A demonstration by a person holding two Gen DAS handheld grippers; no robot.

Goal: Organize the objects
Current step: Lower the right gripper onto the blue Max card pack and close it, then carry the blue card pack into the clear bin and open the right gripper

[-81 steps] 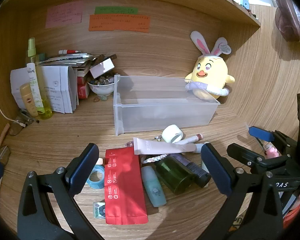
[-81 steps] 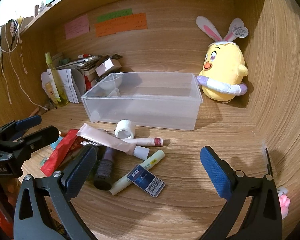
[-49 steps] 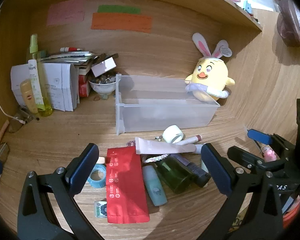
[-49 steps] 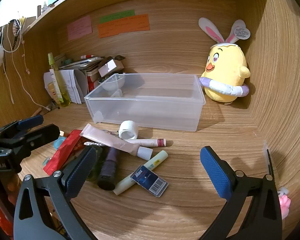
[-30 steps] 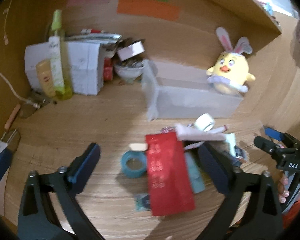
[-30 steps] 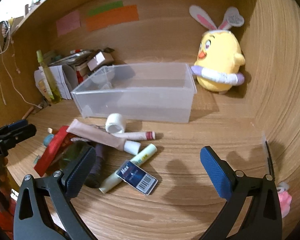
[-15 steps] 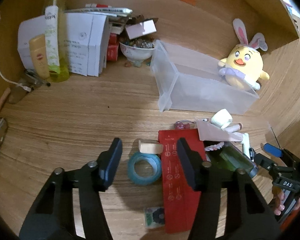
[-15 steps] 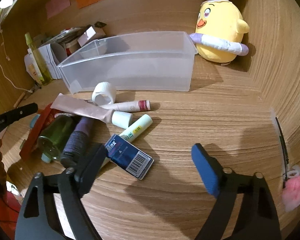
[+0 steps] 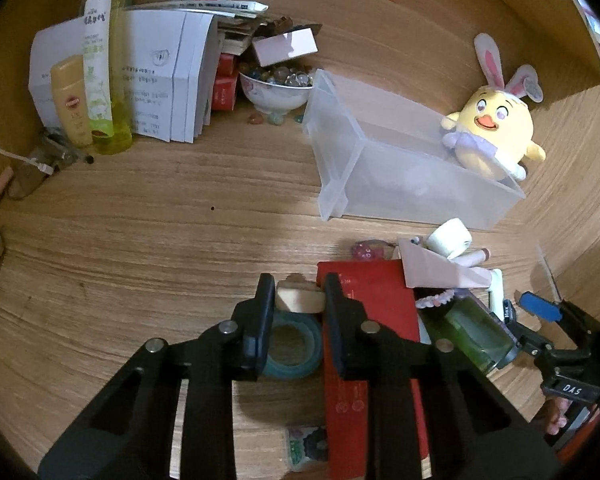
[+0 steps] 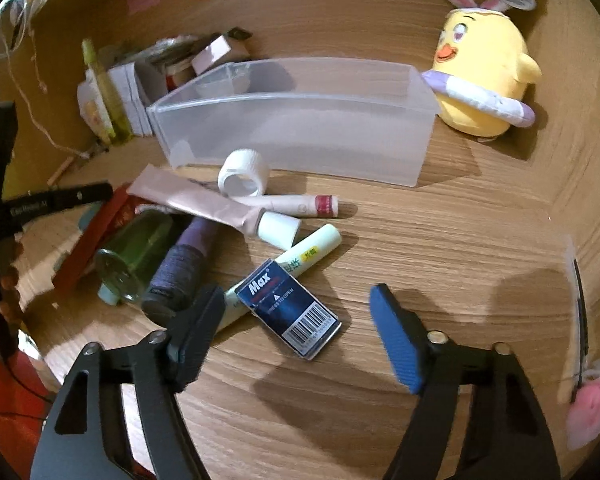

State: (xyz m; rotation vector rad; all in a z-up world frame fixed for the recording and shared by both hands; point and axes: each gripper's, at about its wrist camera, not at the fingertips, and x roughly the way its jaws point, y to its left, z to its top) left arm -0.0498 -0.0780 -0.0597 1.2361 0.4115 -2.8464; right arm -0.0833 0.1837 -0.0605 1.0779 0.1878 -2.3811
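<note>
Between left jaws, teal tape roll [image 9: 294, 346]

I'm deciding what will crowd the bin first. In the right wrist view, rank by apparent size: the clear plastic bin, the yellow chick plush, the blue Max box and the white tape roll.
1. clear plastic bin
2. yellow chick plush
3. blue Max box, though nearness to the camera enlarges it
4. white tape roll
</note>
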